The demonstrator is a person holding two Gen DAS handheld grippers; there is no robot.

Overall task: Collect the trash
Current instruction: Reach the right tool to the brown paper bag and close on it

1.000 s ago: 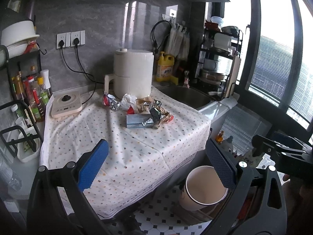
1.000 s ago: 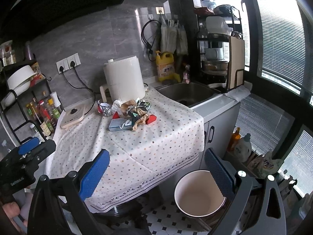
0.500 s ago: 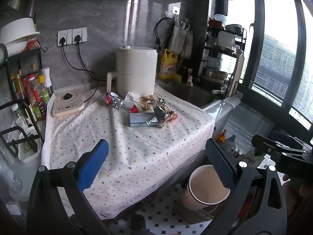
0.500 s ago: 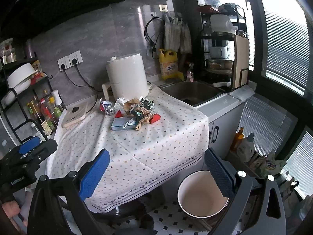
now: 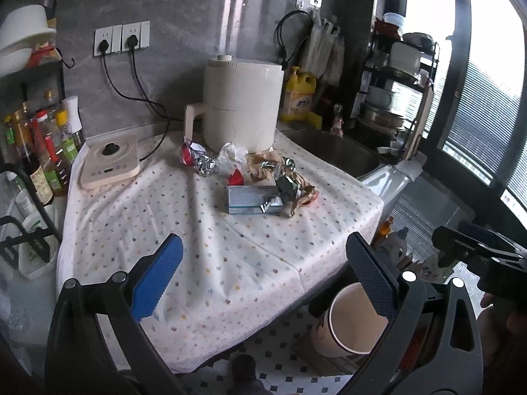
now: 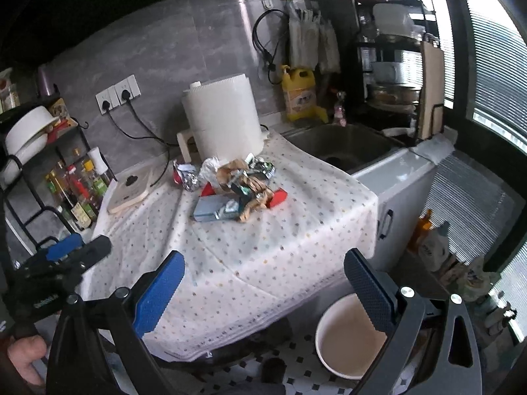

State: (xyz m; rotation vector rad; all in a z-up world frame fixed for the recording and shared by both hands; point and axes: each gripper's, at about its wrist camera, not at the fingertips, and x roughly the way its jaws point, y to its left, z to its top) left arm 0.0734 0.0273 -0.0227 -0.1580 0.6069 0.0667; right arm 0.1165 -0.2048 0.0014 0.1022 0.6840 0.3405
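Trash (image 5: pixel 263 181) lies well beyond left hand-held gripper (image 5: pixel 266 279).

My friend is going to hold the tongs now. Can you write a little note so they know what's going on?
Left tongs: open, holding nothing, above the near edge of the cloth.
Right tongs: open, holding nothing, also at the near edge.
Trash pile (foil, wrappers, a flat box) sits on the dotted cloth in front of the white appliance.
Bin stands on the floor, looks empty.
Done: nothing collected.
Left: everything into the bin.
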